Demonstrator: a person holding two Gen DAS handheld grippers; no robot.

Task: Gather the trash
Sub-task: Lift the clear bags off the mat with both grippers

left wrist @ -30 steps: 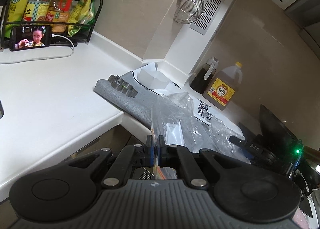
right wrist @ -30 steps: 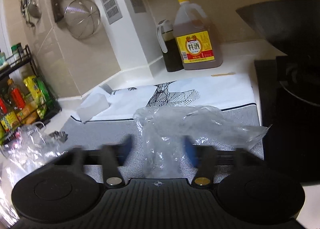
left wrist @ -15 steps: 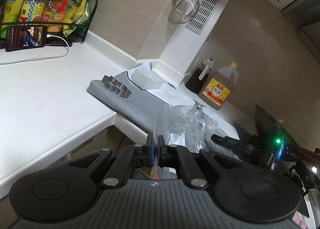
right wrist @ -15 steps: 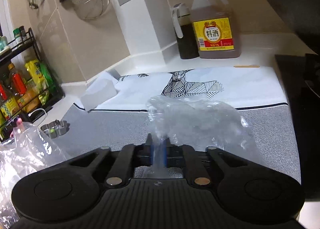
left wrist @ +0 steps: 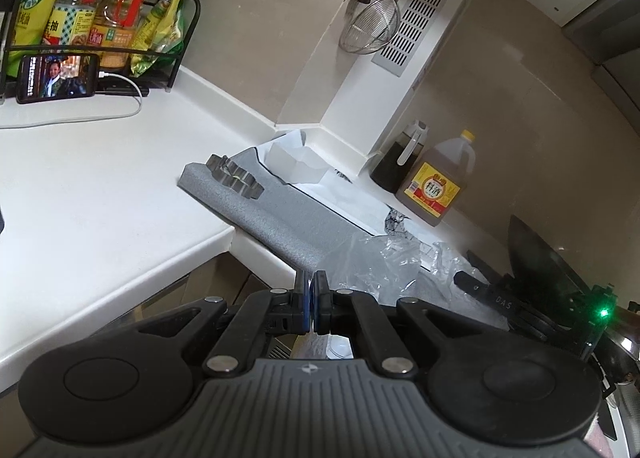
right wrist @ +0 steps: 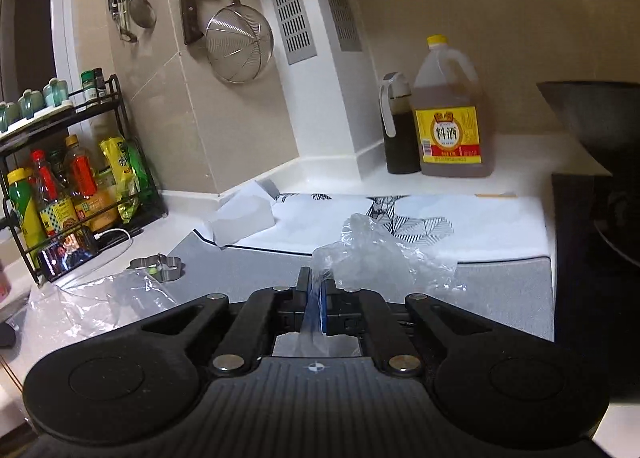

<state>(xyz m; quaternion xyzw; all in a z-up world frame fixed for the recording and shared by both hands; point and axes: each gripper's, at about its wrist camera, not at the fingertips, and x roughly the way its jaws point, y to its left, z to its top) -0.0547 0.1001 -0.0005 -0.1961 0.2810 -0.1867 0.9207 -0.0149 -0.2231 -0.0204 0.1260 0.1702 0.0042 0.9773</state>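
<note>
My right gripper (right wrist: 316,290) is shut on a crumpled piece of clear plastic wrap (right wrist: 380,254), which bunches up just past the pads above the grey mat (right wrist: 500,298). In the left wrist view the same plastic wrap (left wrist: 380,262) lies beyond my left gripper (left wrist: 313,300). That gripper is shut on the edge of a clear plastic bag (right wrist: 76,306), which hangs below it off the counter's front edge. Most of the bag is hidden under the left gripper's body. The right gripper's black body (left wrist: 500,298) shows at the right with a green light.
A white folded container (right wrist: 244,217) and a metal flower-shaped cutter (right wrist: 158,268) lie at the mat's far left. A cooking-wine jug (right wrist: 448,125) and a dark bottle (right wrist: 398,137) stand by the wall. A bottle rack (right wrist: 68,185) with a phone (left wrist: 58,77) is left; a wok (right wrist: 600,117) is right.
The right jaws went from wide apart to shut on the plastic wrap and rose with it. The left gripper stayed shut and hardly moved.
</note>
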